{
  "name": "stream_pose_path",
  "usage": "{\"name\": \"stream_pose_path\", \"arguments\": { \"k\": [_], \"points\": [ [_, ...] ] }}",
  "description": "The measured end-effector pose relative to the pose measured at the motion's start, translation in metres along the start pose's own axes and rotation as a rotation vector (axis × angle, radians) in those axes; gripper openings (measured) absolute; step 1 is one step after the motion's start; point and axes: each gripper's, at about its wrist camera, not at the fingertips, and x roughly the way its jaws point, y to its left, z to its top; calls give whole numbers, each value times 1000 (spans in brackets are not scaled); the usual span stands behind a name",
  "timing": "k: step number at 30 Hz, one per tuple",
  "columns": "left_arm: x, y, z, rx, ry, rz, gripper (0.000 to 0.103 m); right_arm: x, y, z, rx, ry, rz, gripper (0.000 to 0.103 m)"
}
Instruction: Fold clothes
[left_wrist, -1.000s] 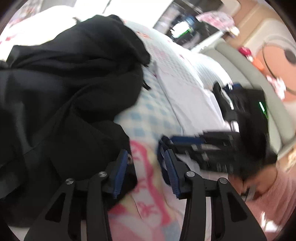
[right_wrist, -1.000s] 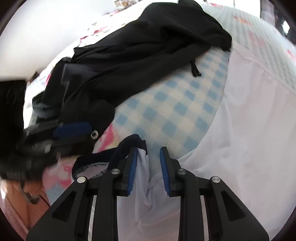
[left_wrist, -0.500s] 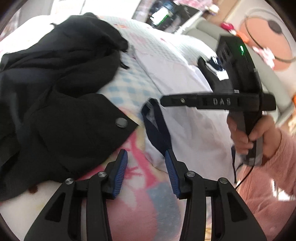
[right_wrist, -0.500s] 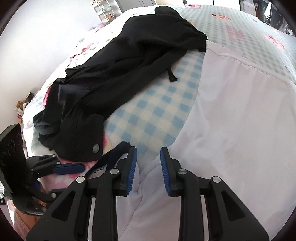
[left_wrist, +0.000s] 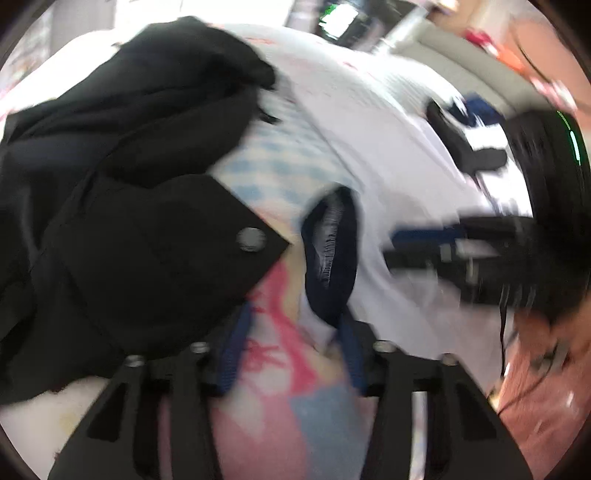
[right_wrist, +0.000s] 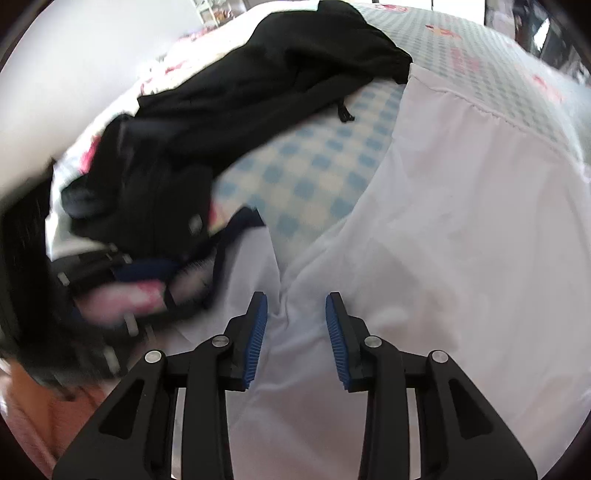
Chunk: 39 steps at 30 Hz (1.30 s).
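Just ahead of left gripper (left_wrist: 291, 347), jaws apart: navy collar (left_wrist: 328, 254) of white shirt (right_wrist: 424, 229); right gripper (right_wrist: 293, 332) likewise spread.

We hold our left gripper (left_wrist: 291, 354) low and level, its blue-padded fingers (left_wrist: 236, 354) spread apart. Our right gripper (right_wrist: 295, 334) also stands with its fingers parted, the pads (right_wrist: 255, 341) facing each other across a clear gap. Each gripper appears blurred in the other's view, so its pose there is hard to tell.
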Motion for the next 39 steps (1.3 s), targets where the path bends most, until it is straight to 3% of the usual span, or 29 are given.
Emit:
{"name": "stream_pose_path", "arguments": {
  "k": [1, 2, 5, 9, 12, 15, 17, 21, 22, 24, 25, 26, 28, 34, 39],
  "points": [
    [-2, 4, 1, -24, -10, 7, 14, 0, 2, 0, -16, -4, -29, 33],
    [-4, 9, 2, -48, -20, 14, 11, 1, 4, 1, -32, -8, -57, 33],
    [-9, 14, 2, -86, -43, 52, 11, 1, 10, 1, -81, -21, -144, 34],
    [-22, 26, -3, -142, -53, 1, 11, -5, 12, 1, -131, -51, -211, 36],
    [-32, 36, -7, -188, -59, -45, 12, -10, 11, 0, -139, -58, -179, 37],
    [-37, 32, -10, -160, -55, -134, 39, -11, 9, -1, -132, -47, -111, 37],
    [-36, 29, -10, -163, -58, -127, 52, -6, 10, -1, -131, -31, -93, 37],
    [-33, 21, -9, -172, -62, -102, 54, 5, 15, -1, -136, -20, -49, 37],
    [-32, 20, -8, -175, -63, -95, 51, 4, 14, -1, -134, -26, -58, 38],
    [-30, 16, -7, -179, -65, -82, 32, 4, 13, -1, -128, -37, -76, 38],
    [-29, 14, -7, -182, -66, -76, 14, 4, 13, 0, -125, -43, -85, 38],
    [-28, 12, -7, -184, -67, -70, 10, 4, 12, 0, -123, -49, -95, 38],
    [-27, 9, -6, -189, -69, -57, 8, 3, 12, 0, -117, -60, -113, 38],
    [-67, 22, -21, -318, -186, -52, 7, 2, 9, 1, -101, -95, -167, 38],
    [-55, 35, -26, -336, -126, -35, 8, -7, -6, 5, -33, -125, -170, 38]
  ]
}}
